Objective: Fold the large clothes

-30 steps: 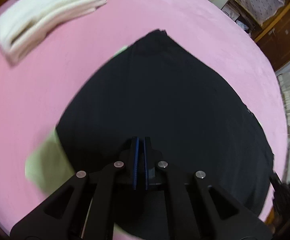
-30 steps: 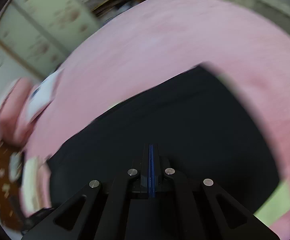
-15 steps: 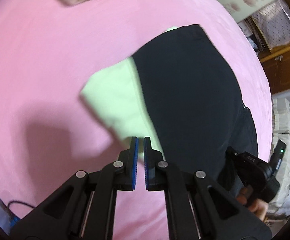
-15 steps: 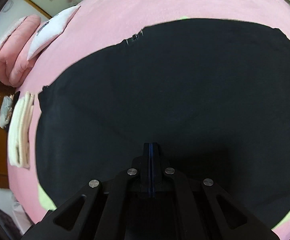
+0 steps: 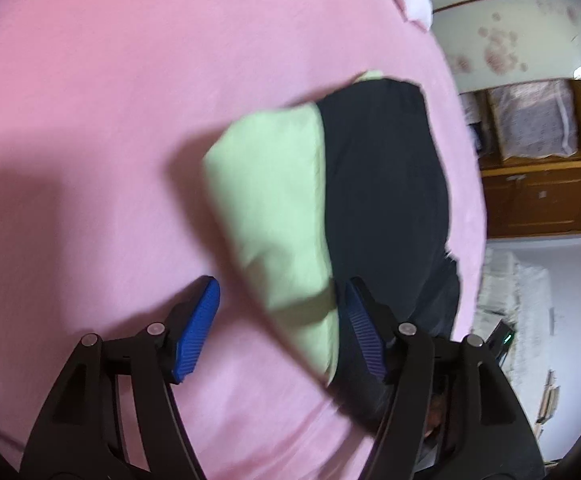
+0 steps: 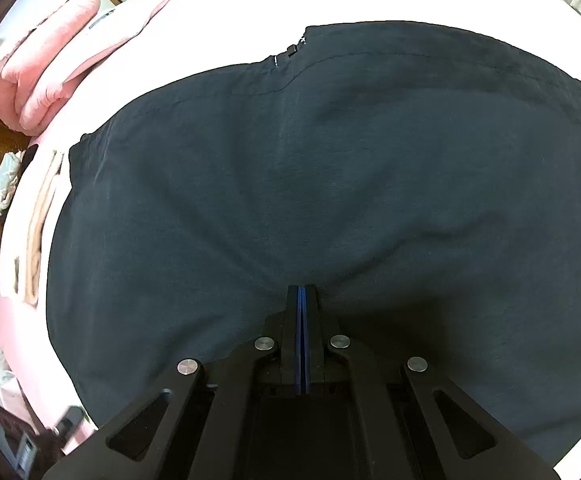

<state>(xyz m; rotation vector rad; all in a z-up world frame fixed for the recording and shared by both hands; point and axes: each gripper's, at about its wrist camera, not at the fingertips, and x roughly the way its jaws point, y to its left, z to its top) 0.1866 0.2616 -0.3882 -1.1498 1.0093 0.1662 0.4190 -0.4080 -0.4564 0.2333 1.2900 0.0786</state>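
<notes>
Black-and-lime fabric garment lies spread on the pink bed sheet, both tongs over it.

L gripper has its jaws opening wide, blue ribbed pads apart w/ the lime green part of the garment's near edge showing between them, nothing pinched. R gripper pressed fully together, tips down at the dark cloth's near edge; can't tell if any fabric is caught. Garment's zip sits at the far edge. Folded cream towels on the left, pink quilt at far left, wooden cabinet to the right.
</notes>
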